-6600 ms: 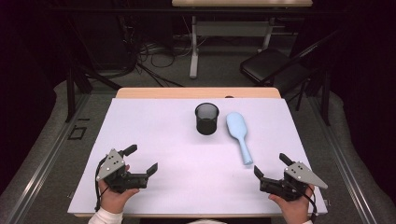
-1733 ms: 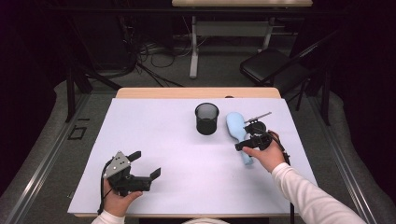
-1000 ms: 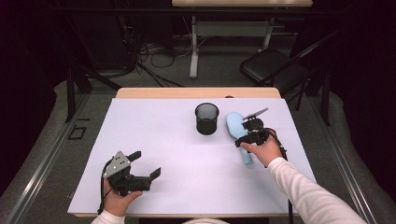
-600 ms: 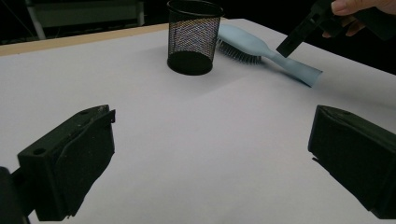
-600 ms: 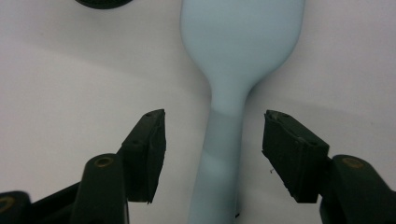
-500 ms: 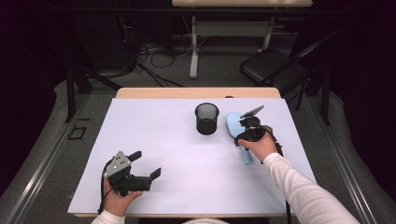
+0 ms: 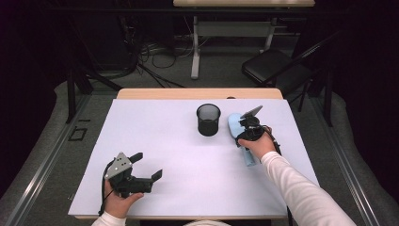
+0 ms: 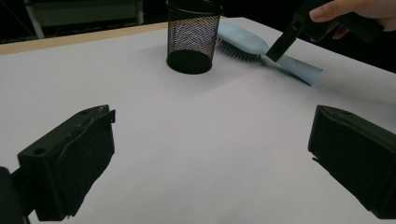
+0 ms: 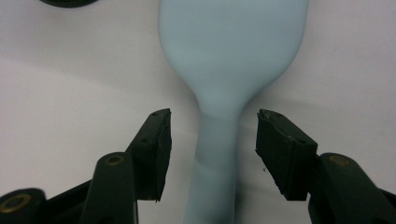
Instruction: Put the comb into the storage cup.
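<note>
A light blue hairbrush (image 7: 234, 123) lies bristles down on the white table cover, just right of a black mesh cup (image 7: 208, 119). My right gripper (image 7: 245, 133) points down over the brush's neck. In the right gripper view its jaws (image 9: 212, 135) straddle the thin handle of the hairbrush (image 9: 233, 51) with a gap on each side; they have just been closing and the pads are clear of it. My left gripper (image 7: 147, 165) rests open near the front left with nothing between its jaws (image 8: 210, 154), and faces the cup (image 8: 192, 35) and the brush (image 8: 243, 44).
The white cover (image 7: 188, 155) spans the whole tabletop, with a wooden edge (image 7: 197, 93) at the far side. A black chair (image 7: 277, 66) and a table leg with cables stand on the floor beyond.
The right hand came from the front right corner to the brush, then slid along its handle toward the head and sank a little, while its jaws narrowed. The left gripper stayed put.
</note>
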The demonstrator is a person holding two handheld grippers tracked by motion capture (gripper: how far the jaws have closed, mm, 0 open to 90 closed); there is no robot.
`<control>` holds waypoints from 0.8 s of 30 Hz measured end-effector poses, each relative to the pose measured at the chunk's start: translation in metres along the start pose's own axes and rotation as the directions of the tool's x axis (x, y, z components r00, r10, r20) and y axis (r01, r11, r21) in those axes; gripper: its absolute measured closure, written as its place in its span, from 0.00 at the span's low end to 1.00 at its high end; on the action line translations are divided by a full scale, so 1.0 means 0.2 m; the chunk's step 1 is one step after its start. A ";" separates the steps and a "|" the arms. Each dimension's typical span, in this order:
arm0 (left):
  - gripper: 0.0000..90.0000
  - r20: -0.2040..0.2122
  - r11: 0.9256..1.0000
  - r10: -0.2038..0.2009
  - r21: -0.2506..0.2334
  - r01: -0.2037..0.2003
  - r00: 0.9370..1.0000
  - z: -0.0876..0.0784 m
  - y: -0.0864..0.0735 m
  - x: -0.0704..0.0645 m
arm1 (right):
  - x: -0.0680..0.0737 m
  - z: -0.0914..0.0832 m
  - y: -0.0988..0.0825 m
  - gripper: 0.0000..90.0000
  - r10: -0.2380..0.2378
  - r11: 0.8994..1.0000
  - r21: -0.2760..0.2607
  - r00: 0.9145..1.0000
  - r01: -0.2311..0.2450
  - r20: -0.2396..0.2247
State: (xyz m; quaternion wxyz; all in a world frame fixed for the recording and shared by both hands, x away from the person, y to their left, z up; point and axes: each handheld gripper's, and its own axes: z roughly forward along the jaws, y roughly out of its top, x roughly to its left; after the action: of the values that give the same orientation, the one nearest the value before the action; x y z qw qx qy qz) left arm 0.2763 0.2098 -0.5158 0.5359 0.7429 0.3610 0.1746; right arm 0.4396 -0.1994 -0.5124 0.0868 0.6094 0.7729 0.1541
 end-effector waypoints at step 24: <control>0.00 0.004 1.000 0.002 0.006 -0.002 1.000 0.01 0.00 0.00 | -0.02 0.08 0.04 0.61 0.053 0.998 0.029 0.999 -0.053 -0.001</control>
State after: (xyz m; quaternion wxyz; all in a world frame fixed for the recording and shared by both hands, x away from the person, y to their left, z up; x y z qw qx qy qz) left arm 0.2772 0.2096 -0.5166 0.5344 0.7452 0.3596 0.1725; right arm 0.4520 -0.1988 -0.5248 0.0731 0.6307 0.7588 0.1455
